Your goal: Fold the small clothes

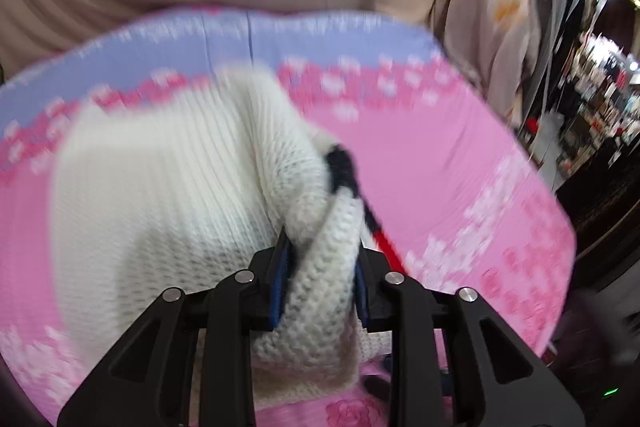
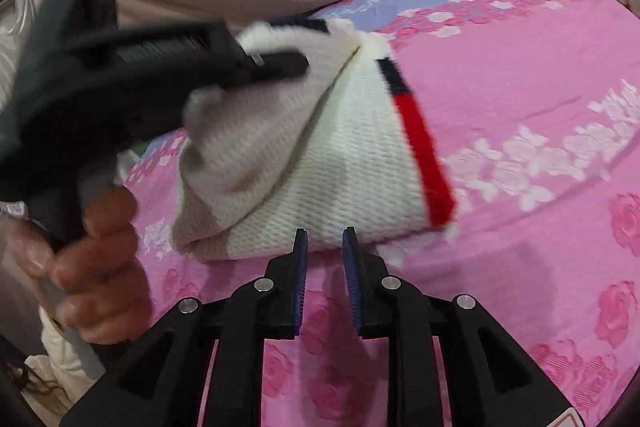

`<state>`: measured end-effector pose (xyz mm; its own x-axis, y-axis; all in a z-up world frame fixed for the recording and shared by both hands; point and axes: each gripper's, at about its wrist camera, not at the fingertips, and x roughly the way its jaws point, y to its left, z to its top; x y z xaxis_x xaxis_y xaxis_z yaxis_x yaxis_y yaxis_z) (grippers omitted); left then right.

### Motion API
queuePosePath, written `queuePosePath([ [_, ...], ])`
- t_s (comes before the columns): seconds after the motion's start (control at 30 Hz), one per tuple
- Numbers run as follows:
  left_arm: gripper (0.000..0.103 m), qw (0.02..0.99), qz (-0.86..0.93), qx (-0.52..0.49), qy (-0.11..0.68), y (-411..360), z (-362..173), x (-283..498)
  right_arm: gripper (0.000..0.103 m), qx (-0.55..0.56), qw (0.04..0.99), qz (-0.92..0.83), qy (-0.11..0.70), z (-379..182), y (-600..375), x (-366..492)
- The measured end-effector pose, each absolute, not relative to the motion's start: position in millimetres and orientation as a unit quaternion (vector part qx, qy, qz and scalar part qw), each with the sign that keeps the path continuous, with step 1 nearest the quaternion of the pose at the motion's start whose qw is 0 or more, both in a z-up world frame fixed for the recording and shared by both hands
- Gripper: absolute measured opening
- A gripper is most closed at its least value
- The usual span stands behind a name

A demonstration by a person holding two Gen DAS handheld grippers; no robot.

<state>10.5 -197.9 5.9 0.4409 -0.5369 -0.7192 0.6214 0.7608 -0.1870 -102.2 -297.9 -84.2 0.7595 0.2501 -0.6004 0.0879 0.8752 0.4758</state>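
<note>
At the left of the right wrist view my left tool [image 2: 280, 63] reaches in from the frame's left edge, clamped on the white knit garment [image 2: 320, 163]. In its own view, its pads pinch a bunched fold. The knit hangs lifted over the pink floral bed [image 2: 540, 107], its red-and-navy trim [image 2: 420, 147] running diagonally toward lower right. My right tool [image 2: 325, 247] sits partly open, holding nothing, just below the knit's lower edge.

Both grippers, left gripper [image 1: 320, 283] and right gripper [image 2: 325, 275], had matte black angular linkage arms with round silver pivot pins, blue ribbed pads [image 2: 301, 287] on black fingers, and a bare-skinned left hand [image 2: 92, 267] on a grey handle.
</note>
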Motion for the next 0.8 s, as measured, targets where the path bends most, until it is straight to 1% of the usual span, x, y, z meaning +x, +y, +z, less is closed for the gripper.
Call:
queuePosePath([
  [0.07,0.033,0.866,-0.326,0.076,0.372,-200.4,4.5,-5.5,0.021,0.248,0.908,0.022,0.337,-81.0,-314.0,-111.9],
  [0.1,0.039,0.866,-0.33,0.076,0.368,-197.6,10.1,-11.9,0.022,0.246,0.911,0.012,0.332,-76.6,-321.3,-114.7],
  [0.13,0.05,0.861,-0.347,0.065,0.365,-188.8,19.0,-18.8,0.024,0.245,0.913,0.006,0.325,-70.0,-328.7,-116.3],
  [0.17,0.054,0.86,-0.357,0.057,0.36,-178.8,25.9,-23.0,0.027,0.245,0.917,0.004,0.316,-61.3,-334.1,-115.4],
  [0.2,0.054,0.864,-0.359,0.051,0.35,-165.8,34.6,-29.2,0.033,0.244,0.92,0.008,0.307,-55.0,-339.5,-116.0],
  [0.23,0.06,0.87,-0.354,0.048,0.339,-155.1,41.4,-33.2,0.042,0.242,0.924,0.018,0.294,-43.8,-342.1,-112.5],
  [0.27,0.069,0.88,-0.344,0.043,0.326,-140.3,48.9,-38.6,0.047,0.24,0.927,0.027,0.285,-35.7,-342.4,-108.6],
  [0.33,0.076,0.889,-0.328,0.024,0.319,-114.1,56.7,-39.9,0.067,0.233,0.932,0.047,0.272,-20.0,-338.9,-93.0],
  [0.37,0.076,0.893,-0.312,0.014,0.324,-99.1,56.8,-36.8,0.07,0.23,0.933,0.059,0.27,-14.7,-337.2,-83.0],
  [0.4,0.076,0.896,-0.297,0.008,0.331,-89.5,55.0,-32.7,0.07,0.227,0.933,0.064,0.272,-12.0,-334.1,-73.5],
  [0.5,0.076,0.899,-0.249,-0.002,0.359,-64.4,37.8,-18.6,0.07,0.209,0.93,0.072,0.295,-9.9,-322.4,-30.8],
  [0.6,0.076,0.893,-0.217,-0.007,0.395,-47.8,10.9,-6.9,0.07,0.205,0.916,0.074,0.337,-24.9,-310.4,7.5],
  [0.63,0.076,0.89,-0.21,-0.007,0.405,-44.9,2.2,-4.1,0.062,0.203,0.912,0.076,0.349,-32.2,-306.7,16.3],
  [0.67,0.075,0.887,-0.206,-0.006,0.412,-45.1,-5.0,-2.8,0.047,0.195,0.909,0.085,0.359,-38.4,-301.7,23.1],
  [0.7,0.075,0.884,-0.203,-0.006,0.421,-44.0,-12.0,-1.3,0.03,0.189,0.907,0.094,0.364,-40.2,-296.2,23.1],
  [0.73,0.075,0.88,-0.203,-0.007,0.429,-43.0,-17.4,-0.8,0.027,0.188,0.911,0.099,0.354,-36.4,-294.9,21.5],
  [0.8,0.074,0.877,-0.205,-0.01,0.434,-41.8,-22.2,-0.3,0.025,0.217,0.918,0.145,0.3,-14.4,-303.6,6.4],
])
